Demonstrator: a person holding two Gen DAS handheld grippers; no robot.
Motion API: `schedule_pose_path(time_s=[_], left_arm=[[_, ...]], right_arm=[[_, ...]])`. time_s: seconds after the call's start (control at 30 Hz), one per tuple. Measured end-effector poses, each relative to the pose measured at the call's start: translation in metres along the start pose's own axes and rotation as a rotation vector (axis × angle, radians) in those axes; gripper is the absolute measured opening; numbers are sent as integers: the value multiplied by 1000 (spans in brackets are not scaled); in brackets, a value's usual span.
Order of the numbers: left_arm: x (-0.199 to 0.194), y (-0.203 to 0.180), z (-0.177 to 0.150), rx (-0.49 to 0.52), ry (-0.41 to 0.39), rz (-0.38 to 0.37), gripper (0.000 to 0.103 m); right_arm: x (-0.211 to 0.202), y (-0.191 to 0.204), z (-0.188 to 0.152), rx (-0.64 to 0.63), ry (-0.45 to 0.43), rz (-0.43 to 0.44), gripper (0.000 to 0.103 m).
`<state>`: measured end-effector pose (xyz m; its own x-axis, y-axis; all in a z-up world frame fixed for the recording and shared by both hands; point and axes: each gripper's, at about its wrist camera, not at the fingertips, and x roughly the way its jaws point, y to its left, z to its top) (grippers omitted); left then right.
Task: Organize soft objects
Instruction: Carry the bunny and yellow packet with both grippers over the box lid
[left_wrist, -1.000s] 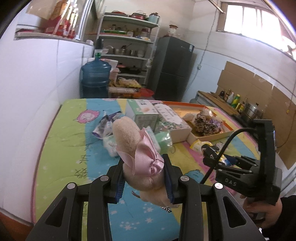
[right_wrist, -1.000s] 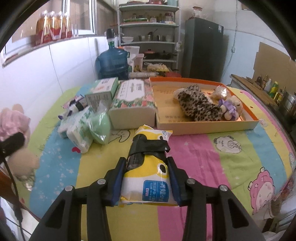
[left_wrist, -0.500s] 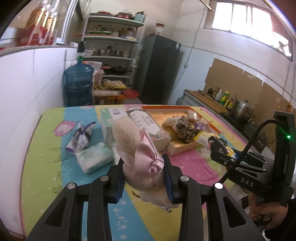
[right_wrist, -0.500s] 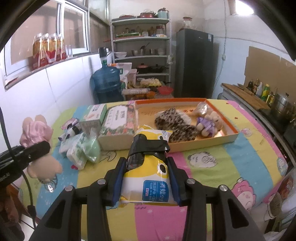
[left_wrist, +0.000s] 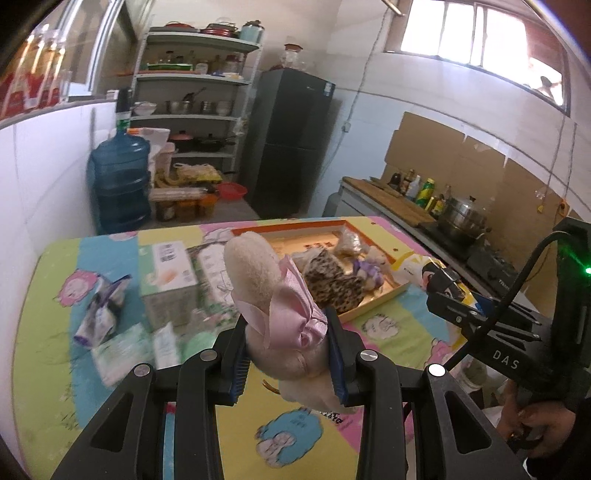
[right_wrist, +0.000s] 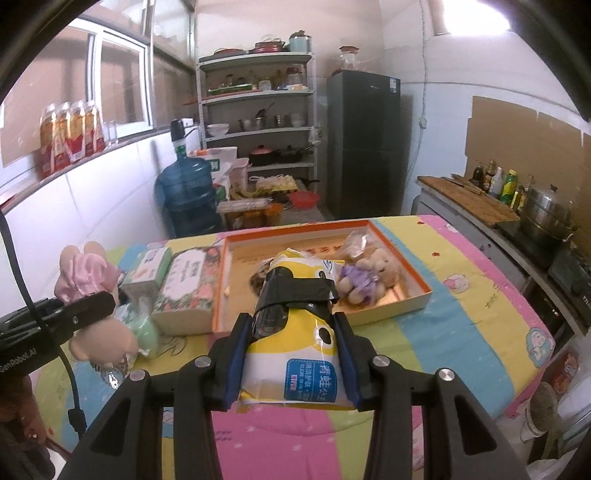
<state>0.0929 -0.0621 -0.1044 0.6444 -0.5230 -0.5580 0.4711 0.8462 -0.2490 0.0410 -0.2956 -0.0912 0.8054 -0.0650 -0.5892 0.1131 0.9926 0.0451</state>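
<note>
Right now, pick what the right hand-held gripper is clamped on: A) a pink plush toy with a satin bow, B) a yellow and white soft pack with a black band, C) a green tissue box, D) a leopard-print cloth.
B: the right hand-held gripper has its jaws closed on the yellow and white soft pack, while the pink plush toy sits in the left hand-held gripper.

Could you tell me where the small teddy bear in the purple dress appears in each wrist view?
Left wrist view: the teddy bear lies right of centre, in the orange-rimmed box, beside the leopard-print plush.
Right wrist view: the teddy bear is right of centre, in the same box.
Shared landmark: the black fridge.
</note>
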Motion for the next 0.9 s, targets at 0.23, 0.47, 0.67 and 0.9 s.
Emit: schedule_pose_path(time_s=[0.23,0.47,0.67,0.9], left_arm=[[30,-22,19,8,9,-23,37],[63,-41,34,4,17,-28,37],[92,-53,48,-22,20,-12,37],[125,-63,66,-53,26,29,37]], right_arm=[[9,-31,15,10,-6,-13,44],[27,-60,32,-3,-9,-5,44],[47,-81,43,-13,6,31,44],[75,-108,61,-14,26,99,44]])
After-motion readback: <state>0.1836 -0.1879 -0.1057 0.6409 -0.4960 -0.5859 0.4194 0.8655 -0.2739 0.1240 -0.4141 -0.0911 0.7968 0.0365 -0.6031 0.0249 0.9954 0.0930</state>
